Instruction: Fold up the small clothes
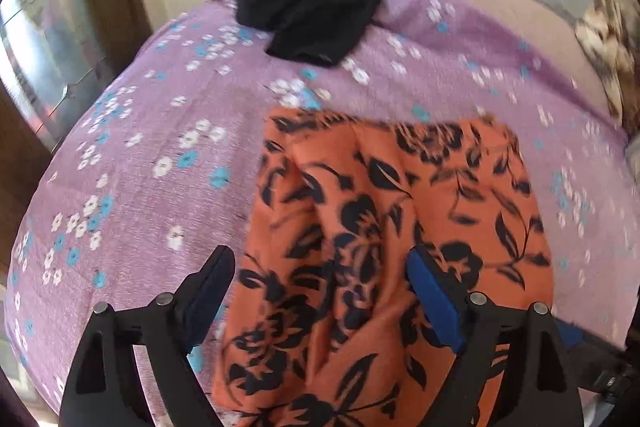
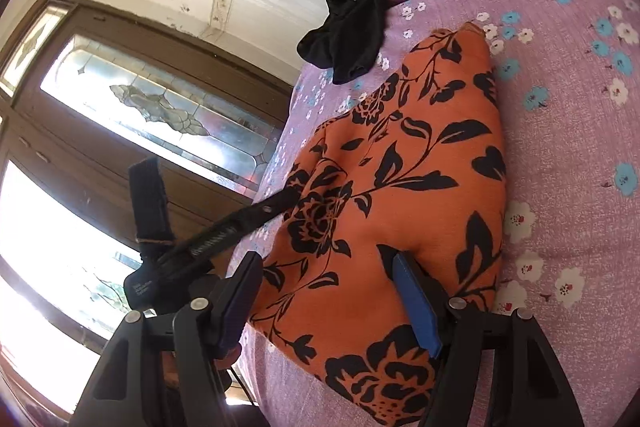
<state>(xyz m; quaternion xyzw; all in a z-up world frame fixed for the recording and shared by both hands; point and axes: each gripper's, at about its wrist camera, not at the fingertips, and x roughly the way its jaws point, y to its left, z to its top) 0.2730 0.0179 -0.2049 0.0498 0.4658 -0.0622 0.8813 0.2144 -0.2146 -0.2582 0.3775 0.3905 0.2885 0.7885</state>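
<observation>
lilac flowered bedsheet (image 1: 168,131) under orange floral garment (image 1: 360,211); glazed wooden door (image 2: 132,115) beside.

I see matt orange floral cloth (image 2: 400,195) on a nubbly lilac bedsheet (image 2: 568,155); beyond the cloth, soft black fabric (image 2: 352,27); beside the bedsheet, a dark wooden door (image 2: 132,27).

Orange black-flowered garment (image 1: 384,227), lilac floral sheet (image 1: 160,131)

Orange floral garment (image 1: 384,227) blurred (motion), near end cut off by frame edge
</observation>
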